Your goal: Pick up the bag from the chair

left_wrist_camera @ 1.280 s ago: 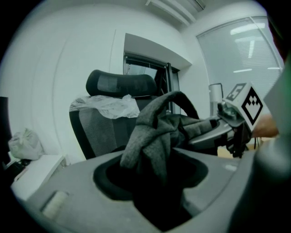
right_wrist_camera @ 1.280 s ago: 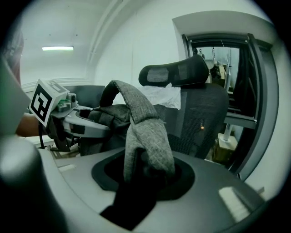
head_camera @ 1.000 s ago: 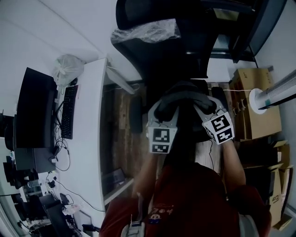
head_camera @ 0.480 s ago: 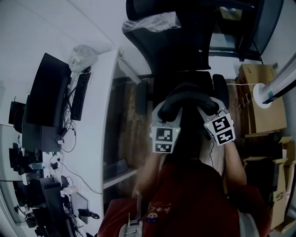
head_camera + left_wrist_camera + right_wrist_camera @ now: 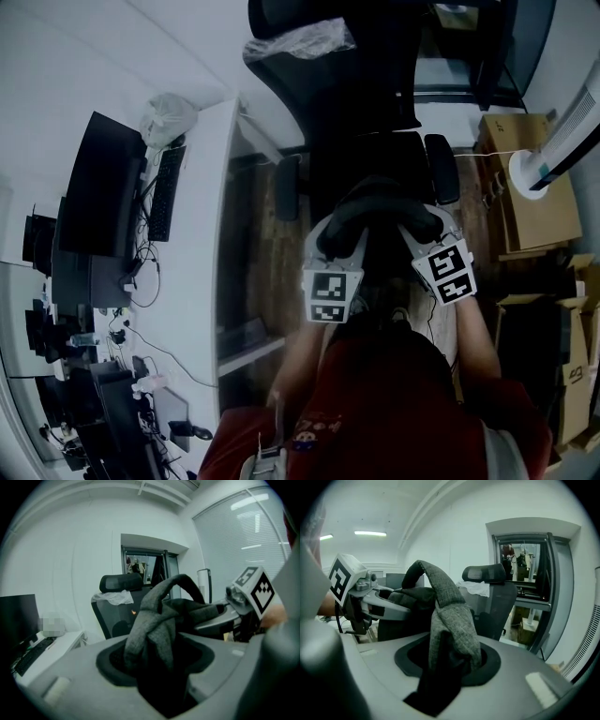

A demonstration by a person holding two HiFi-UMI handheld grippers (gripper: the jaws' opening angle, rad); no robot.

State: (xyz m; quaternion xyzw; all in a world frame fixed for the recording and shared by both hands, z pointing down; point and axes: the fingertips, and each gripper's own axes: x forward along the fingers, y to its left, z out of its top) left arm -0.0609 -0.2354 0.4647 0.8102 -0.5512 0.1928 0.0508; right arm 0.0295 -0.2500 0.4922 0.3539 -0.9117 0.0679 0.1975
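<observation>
Over the black office chair (image 5: 361, 103), left tool (image 5: 159, 667) and right tool (image 5: 445, 667) are each clamping the dark fabric bag (image 5: 380, 211) by its straps, sharing its weight.

On the head view I have a white counter (image 5: 202, 234) running down the left side. It carries a dark monitor (image 5: 98, 183), a black keyboard (image 5: 165, 192) just beside it, and a crumpled plastic sack (image 5: 169, 117) at the far end. Loose cables (image 5: 141, 281) trail over its nearer part. Brown wooden floor (image 5: 258, 244) shows alongside. To the right sits a cardboard box (image 5: 530, 220), with a white ribbed fan column (image 5: 567, 145) over it. In the right gripper view I can see a ceiling light strip (image 5: 370, 533) and a glazed doorway (image 5: 525, 569).
</observation>
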